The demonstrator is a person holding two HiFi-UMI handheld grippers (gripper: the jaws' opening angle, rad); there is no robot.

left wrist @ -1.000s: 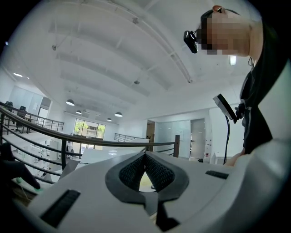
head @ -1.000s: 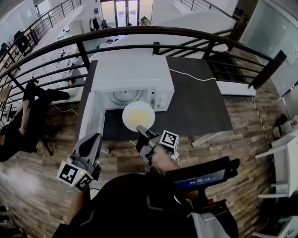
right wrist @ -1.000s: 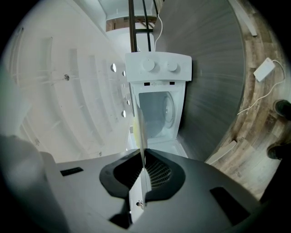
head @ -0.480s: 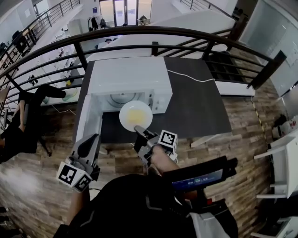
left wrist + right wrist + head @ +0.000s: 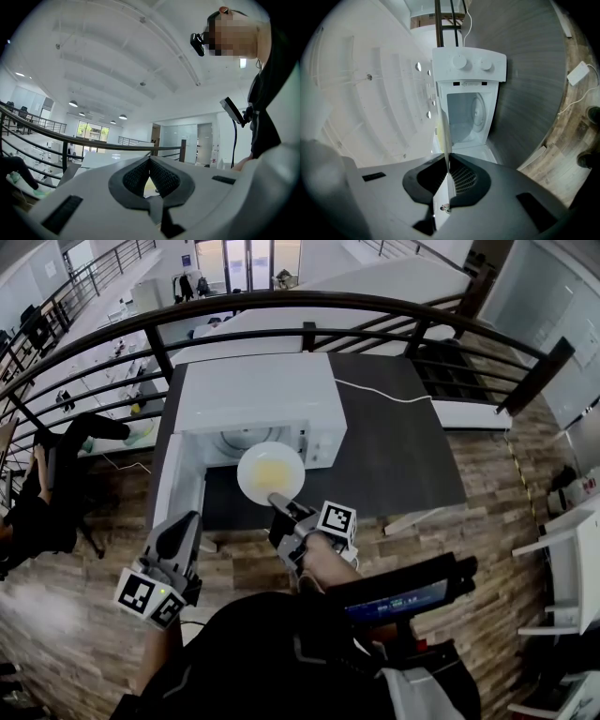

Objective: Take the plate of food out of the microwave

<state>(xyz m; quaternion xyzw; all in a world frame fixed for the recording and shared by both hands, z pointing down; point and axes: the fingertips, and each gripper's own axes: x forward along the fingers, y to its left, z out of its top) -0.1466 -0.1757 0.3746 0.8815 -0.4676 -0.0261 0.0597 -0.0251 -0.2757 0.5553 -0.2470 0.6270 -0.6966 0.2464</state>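
1. Bench: dark top set against a railing; it carries the oven and has bare surface to the oven's right.

2. Microwave: white, at the bench's left end, cavity open and the glass turntable visible inside. Its door is swung out to the left, and a white cable trails off behind.

3. Plate: white and round, out of the cavity and held in the air just in front of its mouth, above the bench's front strip.

4. Right gripper: fingers nearly together, pinching the plate's near rim; the right gripper view shows the rim edge-on between them.

5. Left gripper: low and well apart from the oven, fingers closed together on nothing, pointing at the ceiling.

6. Food: a pale yellow patch at the plate's centre; its kind cannot be told.

Hazards, as judged:
- The plate hangs from a single rim pinch, so its weight may lever it down and tip the food off.
- A smooth rim may slip out under a sudden pull.
- Swinging left risks striking the open door.
- Nothing supports the plate from below.
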